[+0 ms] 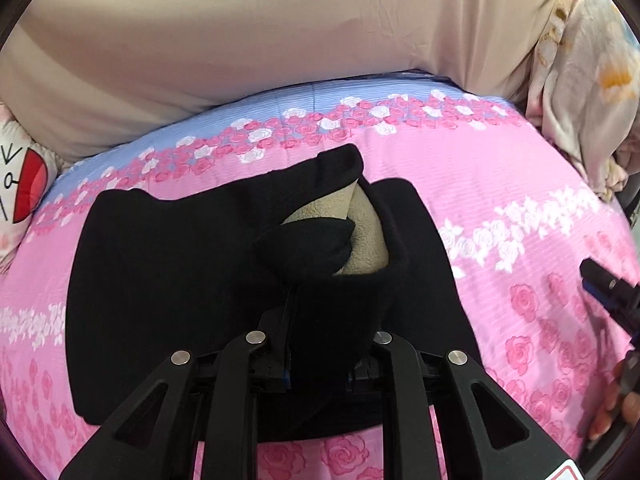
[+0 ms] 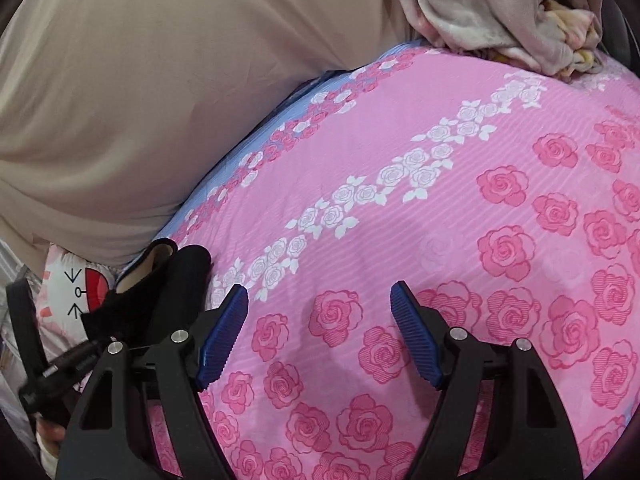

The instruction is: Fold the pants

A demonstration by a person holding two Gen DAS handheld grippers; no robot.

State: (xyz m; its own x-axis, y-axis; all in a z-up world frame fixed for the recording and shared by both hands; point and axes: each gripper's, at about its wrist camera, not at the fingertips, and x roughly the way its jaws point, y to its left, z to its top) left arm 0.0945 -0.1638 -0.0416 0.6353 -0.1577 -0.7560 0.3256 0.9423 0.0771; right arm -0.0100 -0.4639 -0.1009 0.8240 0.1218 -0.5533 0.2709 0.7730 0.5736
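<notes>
Black pants [image 1: 168, 264] with a beige fleece lining [image 1: 364, 236] lie partly folded on the pink rose-print bedsheet [image 1: 500, 208]. My left gripper [image 1: 320, 328] is shut on a raised fold of the pants. The black cloth drapes over its fingers and hides the tips. In the right wrist view the pants [image 2: 168, 276] show only at the left edge, with the left gripper [image 2: 60, 364] beside them. My right gripper [image 2: 320, 320] hovers open over bare sheet to the right of the pants, with nothing between its blue pads [image 2: 222, 336]. It shows at the right edge of the left wrist view as the right gripper [image 1: 608, 292].
A big beige cushion [image 1: 260, 40] runs along the far side of the bed. A white cartoon pillow [image 1: 24, 176] lies at the far left. A crumpled pale floral blanket [image 2: 500, 20] is heaped at the far right. A person's hand [image 1: 620, 404] shows at the right edge.
</notes>
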